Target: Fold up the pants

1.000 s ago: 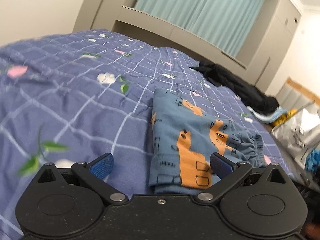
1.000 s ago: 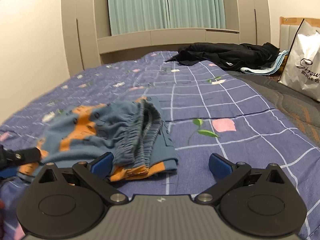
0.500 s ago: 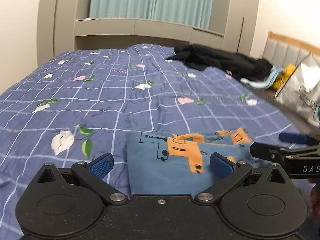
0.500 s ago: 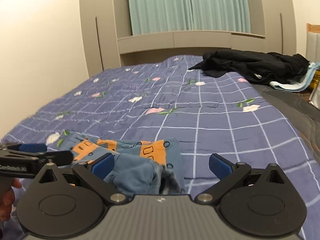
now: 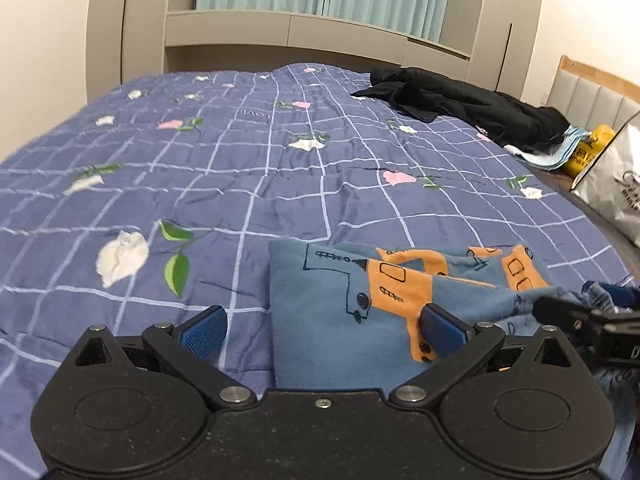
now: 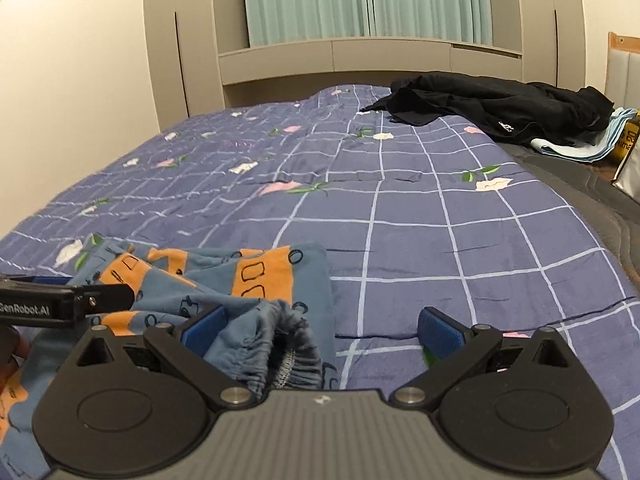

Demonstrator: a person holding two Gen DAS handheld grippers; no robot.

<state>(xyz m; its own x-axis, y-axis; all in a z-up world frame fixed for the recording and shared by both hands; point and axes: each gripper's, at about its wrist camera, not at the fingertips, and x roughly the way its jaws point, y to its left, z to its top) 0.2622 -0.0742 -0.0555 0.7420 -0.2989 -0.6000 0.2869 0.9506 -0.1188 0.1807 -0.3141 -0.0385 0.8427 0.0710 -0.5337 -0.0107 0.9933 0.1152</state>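
Observation:
The blue pants with orange truck prints (image 5: 360, 312) lie folded in a small bundle on the blue checked bedspread (image 5: 240, 184). My left gripper (image 5: 322, 328) is open, low over the pants' left edge. In the right wrist view the pants (image 6: 224, 280) lie at lower left with the gathered waistband (image 6: 276, 344) between the fingers. My right gripper (image 6: 320, 330) is open over the waistband end. The other gripper shows at the right edge of the left wrist view (image 5: 576, 320) and at the left edge of the right wrist view (image 6: 60, 300).
A black garment (image 6: 500, 108) lies at the far right of the bed on a light blue cloth (image 6: 580, 148). A white shopping bag (image 5: 612, 184) and a yellow item (image 5: 588, 152) stand at the right. A headboard shelf and teal curtains (image 6: 360, 0) are behind.
Both grippers swung round to face the head of the bed and dropped lower beside the folded pants. Both stayed open. The pants have not moved.

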